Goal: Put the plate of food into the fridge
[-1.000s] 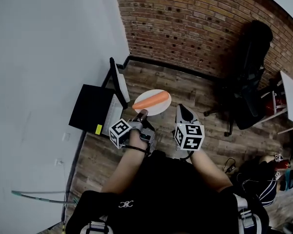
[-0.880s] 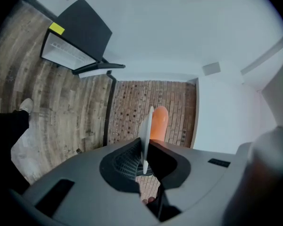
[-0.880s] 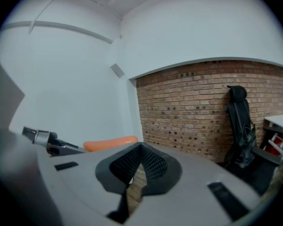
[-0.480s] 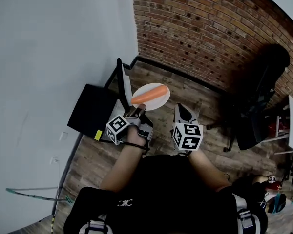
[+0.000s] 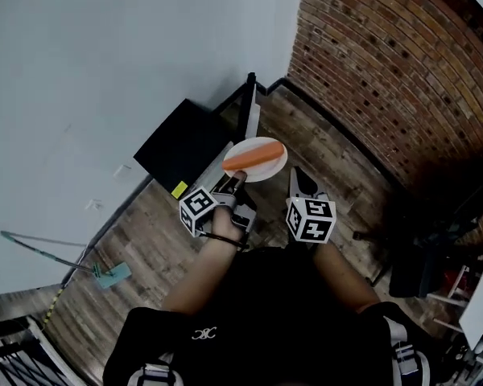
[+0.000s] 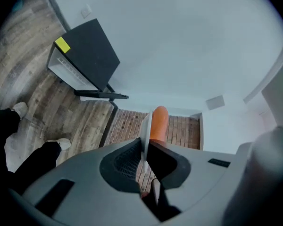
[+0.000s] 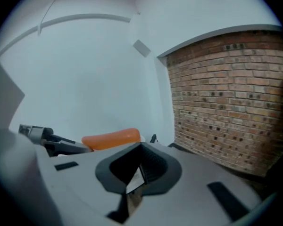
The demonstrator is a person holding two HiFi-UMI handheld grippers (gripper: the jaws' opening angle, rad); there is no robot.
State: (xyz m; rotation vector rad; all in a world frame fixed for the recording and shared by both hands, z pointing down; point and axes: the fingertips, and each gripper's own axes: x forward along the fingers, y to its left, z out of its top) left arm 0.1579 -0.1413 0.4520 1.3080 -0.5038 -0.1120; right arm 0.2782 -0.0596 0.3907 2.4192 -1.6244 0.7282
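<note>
A white plate [image 5: 271,170] with an orange carrot [image 5: 253,157] on it is held level above the wooden floor. My left gripper [image 5: 235,182] is shut on the plate's near rim. In the left gripper view the plate [image 6: 145,126] shows edge-on between the jaws, with the carrot [image 6: 159,122] beyond. Just left of the plate stands the small black fridge [image 5: 181,143], its door [image 5: 249,104] swung open. My right gripper [image 5: 296,176] hovers beside the plate's right edge, jaws shut. I make out nothing held in them. From it I see the carrot [image 7: 111,139].
A brick wall [image 5: 386,71] runs along the right and a white wall [image 5: 105,55] on the left; they meet behind the fridge. A dark office chair [image 5: 435,240] stands at the right. A teal cleaning tool [image 5: 105,276] lies on the floor at the left.
The view has swung round, so the fridge and the wall corner now lie more to the right and further up. The plate stays in the left gripper, next to the open door.
</note>
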